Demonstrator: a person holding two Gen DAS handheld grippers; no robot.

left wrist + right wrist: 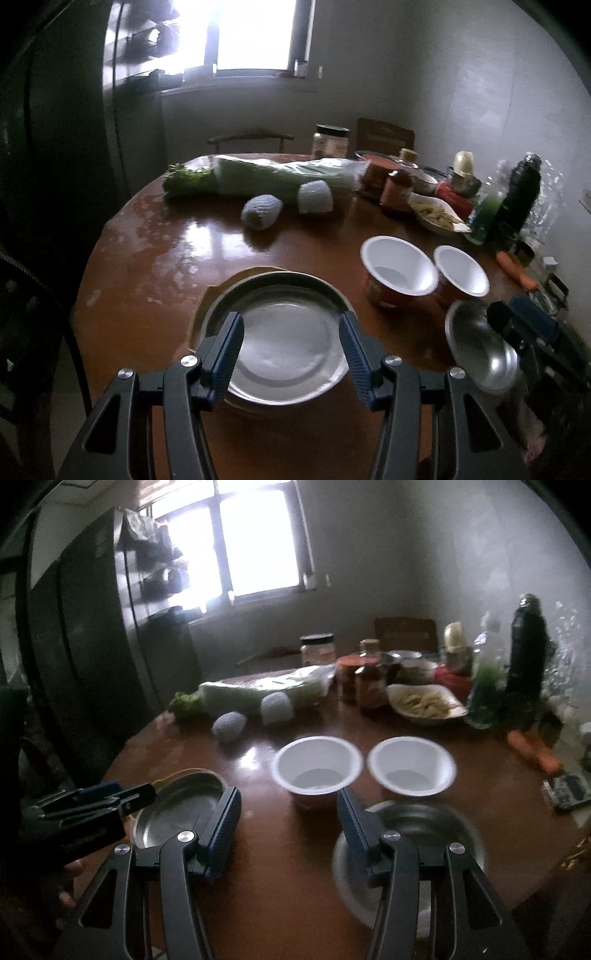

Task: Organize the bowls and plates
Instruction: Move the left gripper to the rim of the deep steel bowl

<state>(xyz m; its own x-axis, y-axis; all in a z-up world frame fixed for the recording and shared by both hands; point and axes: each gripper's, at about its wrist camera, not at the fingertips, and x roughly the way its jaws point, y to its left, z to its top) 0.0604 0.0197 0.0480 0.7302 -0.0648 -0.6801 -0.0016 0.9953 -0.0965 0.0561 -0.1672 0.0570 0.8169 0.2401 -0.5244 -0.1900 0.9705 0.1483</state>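
Little looks done: plate (284, 350), metal bowl (417, 834) and two white bowls (317, 764) sit apart on the bench (155, 236), both grippers' fingers (231, 345) spread, grasping nothing.

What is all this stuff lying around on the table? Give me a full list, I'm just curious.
Metal plate: one, silver, near edge, on a yellowish mat, between the left gripper's fingers.
Metal bowl: one, silver, near right, under the right gripper.
Paper cups: two, white inside, red outside, side by side mid-table.
Bagged cabbage: one, green-white, far left.
Foam-netted fruit: two, whitish, by the cabbage.
Dish of food: one, pale, far right.
Jars and bottles: several, brown and red, at the back.
Dark flask: one, black, far right.
Carrot: one, orange, right edge.
Table: one, glossy brown.
Left gripper: black, blue pads, open.
Right gripper: same, open.
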